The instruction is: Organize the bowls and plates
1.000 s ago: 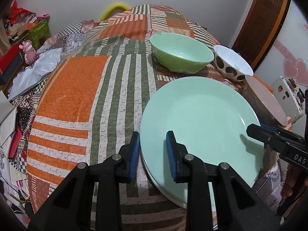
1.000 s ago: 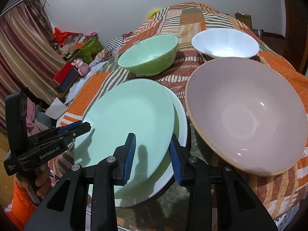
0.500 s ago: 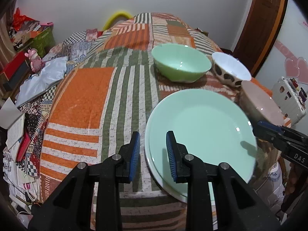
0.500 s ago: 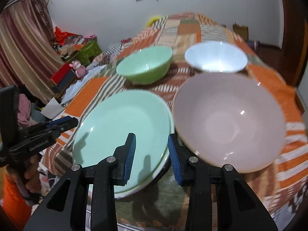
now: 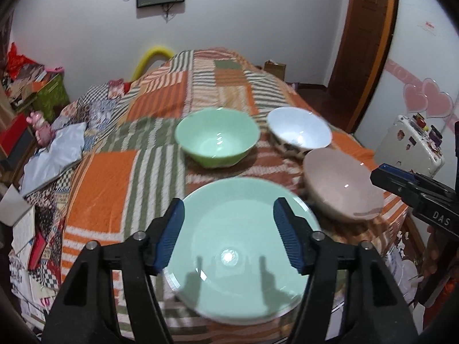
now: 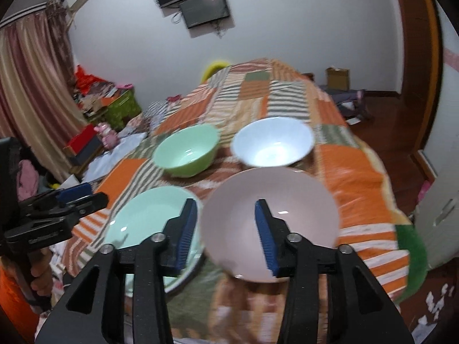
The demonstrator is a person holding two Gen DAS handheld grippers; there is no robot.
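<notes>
- Patchwork quilt [image 5: 120,200] spreads under all the dishes.
- Mint plate [image 5: 243,246] sits dead ahead; possibly a second plate beneath, too blurred to tell.
- Pink bowl [image 6: 269,223] at two o'clock, green bowl [image 5: 216,137] at twelve, white bowl [image 5: 299,133] at one.
- My left claw [image 5: 229,232] gapes wide, empty.
- My right claw [image 6: 226,229] is spread apart too, holding nothing.

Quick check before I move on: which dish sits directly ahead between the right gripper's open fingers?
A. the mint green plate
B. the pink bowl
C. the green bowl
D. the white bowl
B: in the right wrist view the right gripper is open, with the pink bowl framed between its fingers; the mint green plate lies left of it.
</notes>
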